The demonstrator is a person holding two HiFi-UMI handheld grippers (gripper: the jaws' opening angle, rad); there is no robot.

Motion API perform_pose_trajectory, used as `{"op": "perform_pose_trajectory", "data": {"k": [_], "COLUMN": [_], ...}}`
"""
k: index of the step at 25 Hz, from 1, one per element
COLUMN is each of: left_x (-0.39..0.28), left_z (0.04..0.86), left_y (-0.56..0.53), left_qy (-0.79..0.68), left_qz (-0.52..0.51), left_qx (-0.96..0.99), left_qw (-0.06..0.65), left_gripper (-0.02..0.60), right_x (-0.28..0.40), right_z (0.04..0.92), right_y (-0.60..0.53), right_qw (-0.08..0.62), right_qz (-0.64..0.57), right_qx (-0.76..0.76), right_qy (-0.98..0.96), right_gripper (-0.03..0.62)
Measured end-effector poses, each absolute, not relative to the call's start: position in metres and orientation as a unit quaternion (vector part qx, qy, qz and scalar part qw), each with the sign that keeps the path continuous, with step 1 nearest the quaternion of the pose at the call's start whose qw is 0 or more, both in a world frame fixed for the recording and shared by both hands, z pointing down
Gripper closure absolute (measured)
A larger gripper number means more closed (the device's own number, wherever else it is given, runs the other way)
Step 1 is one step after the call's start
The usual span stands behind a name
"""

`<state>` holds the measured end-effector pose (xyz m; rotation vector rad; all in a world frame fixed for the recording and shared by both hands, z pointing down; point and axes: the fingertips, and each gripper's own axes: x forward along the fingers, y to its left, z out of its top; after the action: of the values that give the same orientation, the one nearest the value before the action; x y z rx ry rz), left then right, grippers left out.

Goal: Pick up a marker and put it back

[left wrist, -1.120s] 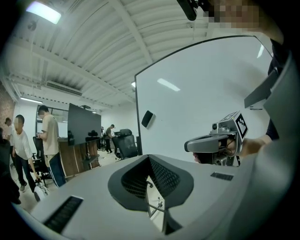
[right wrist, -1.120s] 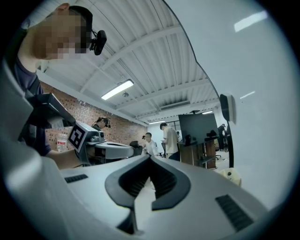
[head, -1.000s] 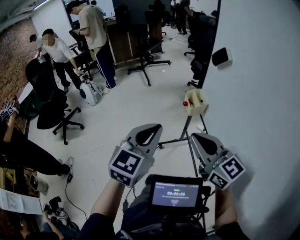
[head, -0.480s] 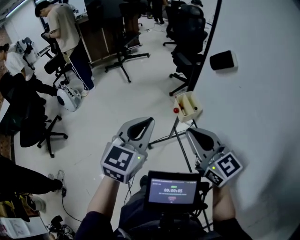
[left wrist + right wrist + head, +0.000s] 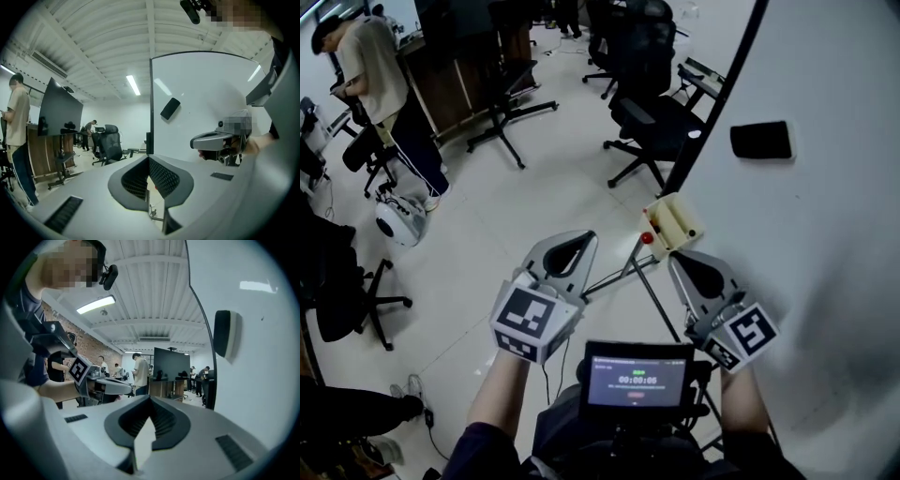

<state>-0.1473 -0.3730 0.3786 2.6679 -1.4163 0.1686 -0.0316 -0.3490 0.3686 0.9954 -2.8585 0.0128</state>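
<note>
Red cap of a marker (image 5: 647, 238) pokes from the cream holder (image 5: 673, 221) at the whiteboard (image 5: 825, 244) edge, just ahead of my left gripper (image 5: 584, 237) and right gripper (image 5: 676, 259), both closed and empty; it looks light and slick, so I'd pinch its barrel.

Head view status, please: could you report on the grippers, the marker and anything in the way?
Left gripper and right gripper shut, empty. Red-tipped marker at the end of the tray, untouched, ahead of both. Nothing visible in the way.
</note>
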Motion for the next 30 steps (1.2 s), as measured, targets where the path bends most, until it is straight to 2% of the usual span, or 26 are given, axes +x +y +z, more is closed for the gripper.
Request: {"op": "perform_pose_trajectory", "data": {"k": [12,13,15,18,21,30], "left_x": [-0.147,-0.145,-0.139,-0.135,-0.131,-0.128], "left_z": [0.398,0.400,0.405,0.412,0.421,0.441], "left_y": [-0.405,-0.407,-0.413,-0.421,-0.430,-0.443], "left_qy": [-0.453,-0.453,-0.453,-0.454,-0.455,-0.456], "left_qz": [0.075,0.078,0.085,0.093,0.099,0.115], "left_qx": [0.885,0.885,0.884,0.882,0.881,0.877], "left_qw": [0.070,0.073,0.076,0.080,0.087,0.103], "left_gripper": [0.581,0.581,0.581,0.581,0.581,0.581], "right_x": [-0.008,-0.004,0.005,0.017,0.024,0.033], "right_z": [0.395,0.400,0.408,0.418,0.427,0.464], "right_y": [-0.390,-0.394,-0.404,-0.418,-0.427,-0.446], "right_qw": [0.091,0.094,0.097,0.097,0.090,0.124], "right_qz": [-0.020,-0.016,-0.006,0.000,0.007,0.024], "right_qx": [0.386,0.391,0.400,0.413,0.427,0.451], "right_qy": [-0.918,-0.916,-0.911,-0.906,-0.900,-0.883], "right_gripper": [0.568,0.557,0.483,0.439,0.299,0.290]}}
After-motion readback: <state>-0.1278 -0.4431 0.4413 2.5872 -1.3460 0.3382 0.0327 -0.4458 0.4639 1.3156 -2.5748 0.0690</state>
